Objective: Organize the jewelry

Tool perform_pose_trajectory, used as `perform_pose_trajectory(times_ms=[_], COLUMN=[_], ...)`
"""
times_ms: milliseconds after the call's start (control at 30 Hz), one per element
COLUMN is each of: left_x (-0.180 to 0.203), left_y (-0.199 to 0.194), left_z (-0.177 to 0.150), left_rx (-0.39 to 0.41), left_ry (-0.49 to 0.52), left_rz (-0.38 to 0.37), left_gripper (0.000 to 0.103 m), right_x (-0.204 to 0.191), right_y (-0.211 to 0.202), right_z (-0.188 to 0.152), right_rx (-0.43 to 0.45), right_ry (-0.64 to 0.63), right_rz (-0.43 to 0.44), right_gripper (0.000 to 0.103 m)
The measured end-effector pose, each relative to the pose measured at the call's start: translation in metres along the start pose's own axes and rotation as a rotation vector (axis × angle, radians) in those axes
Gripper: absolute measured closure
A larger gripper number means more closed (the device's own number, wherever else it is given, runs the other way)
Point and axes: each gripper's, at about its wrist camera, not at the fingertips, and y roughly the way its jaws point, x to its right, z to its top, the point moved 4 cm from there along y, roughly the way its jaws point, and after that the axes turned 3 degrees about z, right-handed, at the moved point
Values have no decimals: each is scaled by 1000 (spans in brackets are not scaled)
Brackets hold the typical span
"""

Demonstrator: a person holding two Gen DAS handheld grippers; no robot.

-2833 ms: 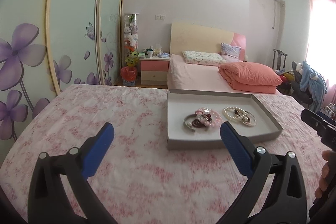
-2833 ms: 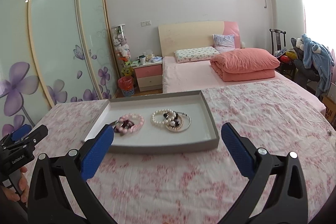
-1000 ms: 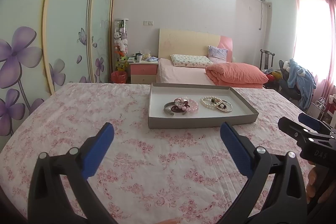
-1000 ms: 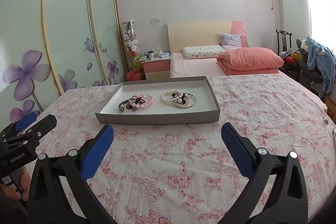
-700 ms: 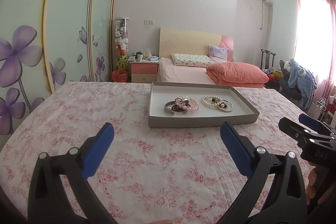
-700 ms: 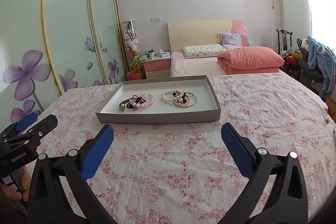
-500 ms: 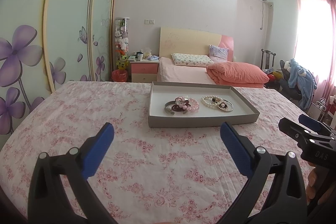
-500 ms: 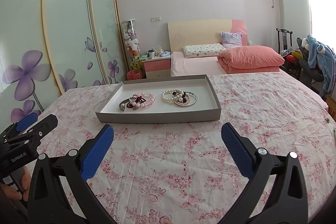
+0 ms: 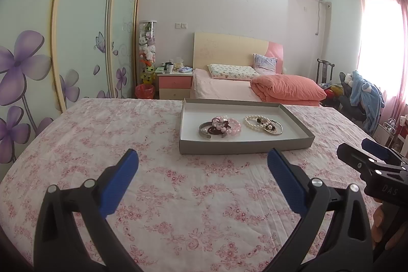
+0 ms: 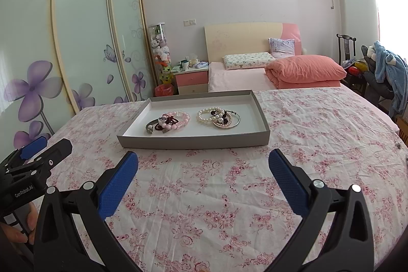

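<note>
Grey card makes up the shallow tray (image 9: 244, 145) that sits on the pink floral bedspread (image 9: 178, 195), toward the far right of the spread in the left wrist view and near the middle in the right wrist view; its low walls look meant to keep loose pieces from rolling off the soft cloth. Inside lie two separate heaps: to the left a pink bead bracelet (image 10: 178, 119) tangled with dark beads and a grey bangle (image 10: 150, 126), to the right a pearl bracelet (image 10: 207, 114) overlapping a thin silver bangle (image 10: 233, 122) and more dark beads. Sorting into two clusters well apart suggests the grouping is largely done, though each heap is still knotted together. The left gripper (image 9: 201, 167) has its blue pads spread wide with nothing between them, hovering above the cloth on the near side of the tray; the right gripper (image 10: 202, 167) is likewise spread wide and empty, and each can be seen at the edge of the other's view, held level and apart so neither blocks the tray. Compared with the frame from nearly three seconds back, both grippers have drawn away: the tray then filled the space just beyond the pads and now sits well beyond them, with a broad strip of bedspread between, while the jewelry itself lies as it did, which reads as a retreat after the last placement
</note>
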Motion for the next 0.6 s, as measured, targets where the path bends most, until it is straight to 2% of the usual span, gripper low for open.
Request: perform_pose_trajectory(times_ms=[600], left_x=[-2], left_y=[3], left_z=[-2], left_rx=[-3], left_ry=[-4], left_rz=[1], left_gripper=[4], right_x=[0], right_y=[0], right_z=[1], right_rx=[-1], right_ry=[3], right_rz=[0], right_gripper=[2])
